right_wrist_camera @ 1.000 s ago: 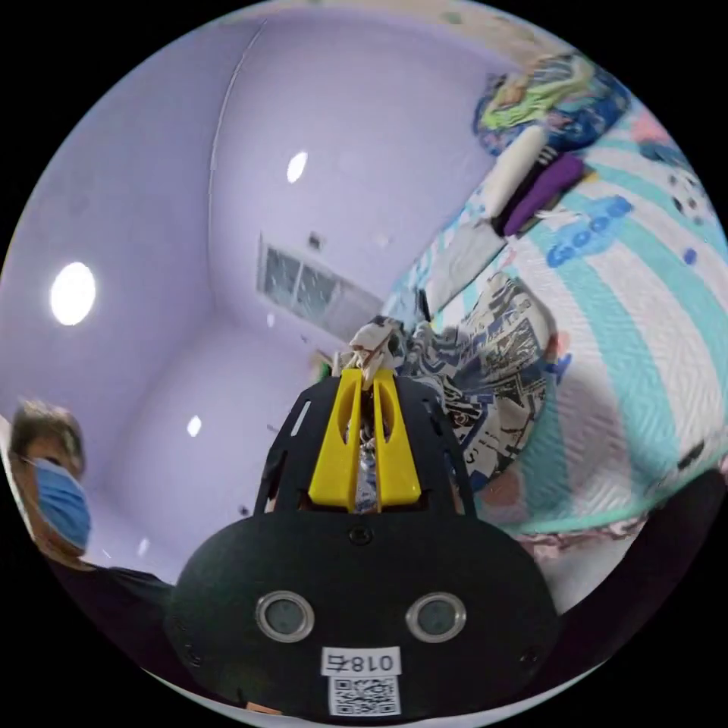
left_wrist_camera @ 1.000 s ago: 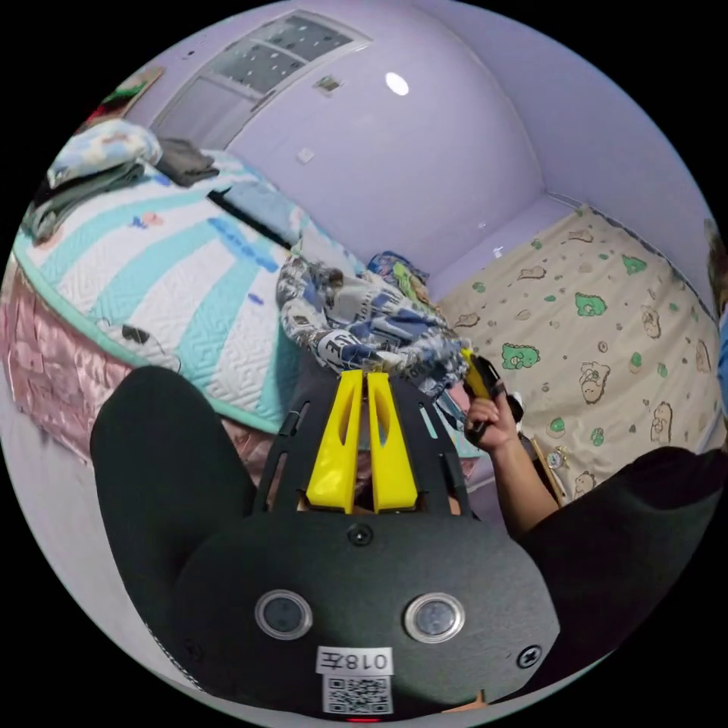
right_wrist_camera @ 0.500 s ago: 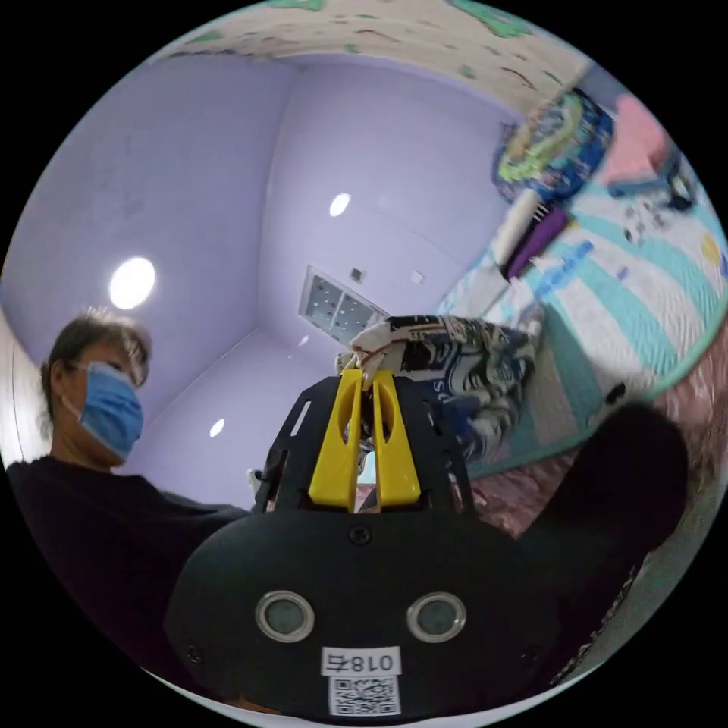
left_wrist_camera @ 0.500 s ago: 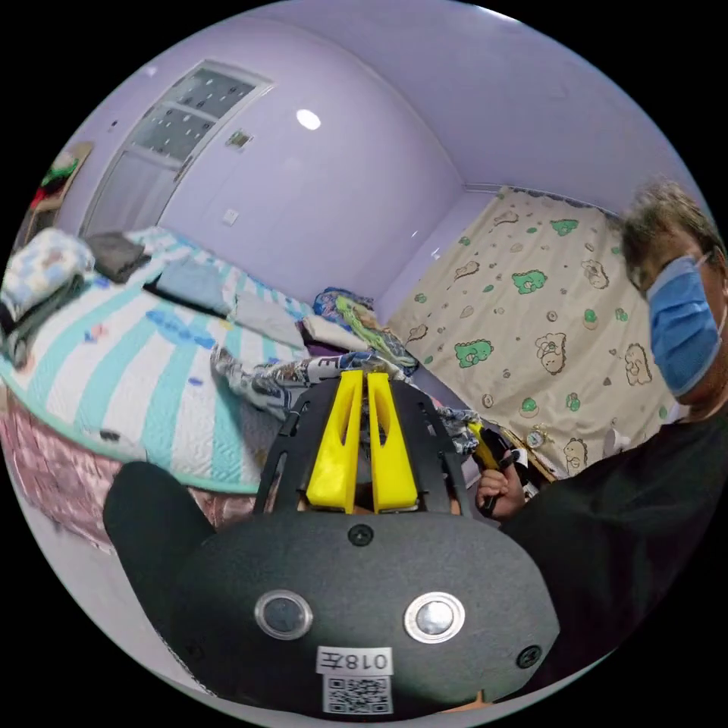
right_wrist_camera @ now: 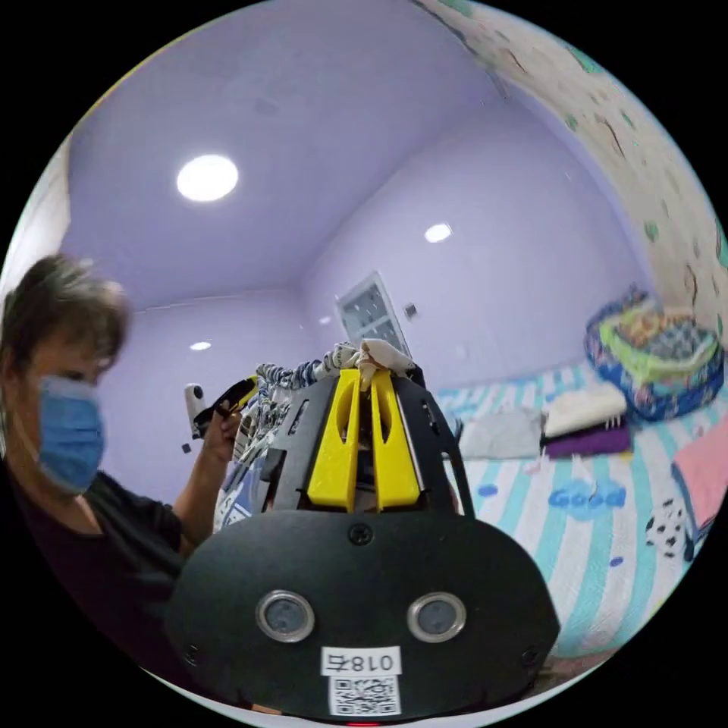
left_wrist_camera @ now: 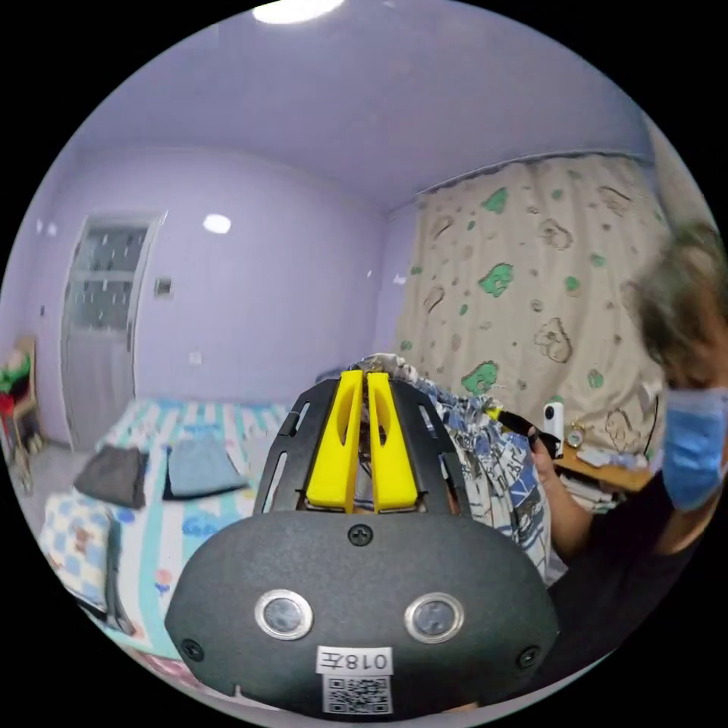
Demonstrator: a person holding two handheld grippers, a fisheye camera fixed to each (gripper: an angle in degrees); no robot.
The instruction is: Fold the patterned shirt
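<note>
The patterned shirt [left_wrist_camera: 493, 462], a blue, white and black print, hangs in the air in front of a person, stretched between both grippers. In the left gripper view, my left gripper [left_wrist_camera: 362, 373] has its yellow jaws shut on the shirt's top edge. The right gripper [left_wrist_camera: 506, 417] is off to the right in a hand, holding the other end. In the right gripper view, my right gripper [right_wrist_camera: 370, 371] is shut on a pale bunch of the shirt [right_wrist_camera: 262, 417]. The left gripper [right_wrist_camera: 241, 390] is raised at the left.
A bed with a teal and white striped quilt [left_wrist_camera: 182, 531] lies below, with folded clothes [left_wrist_camera: 199, 466] on it. More folded piles [right_wrist_camera: 584, 413] and a colourful bundle [right_wrist_camera: 654, 353] sit at its far end. A printed curtain [left_wrist_camera: 531, 303] hangs behind, with a door [left_wrist_camera: 98, 318] opposite.
Both grippers have risen and carried the shirt up off the bed. It now hangs between them at the height of the person's chest. Both views have swung upward and levelled.
</note>
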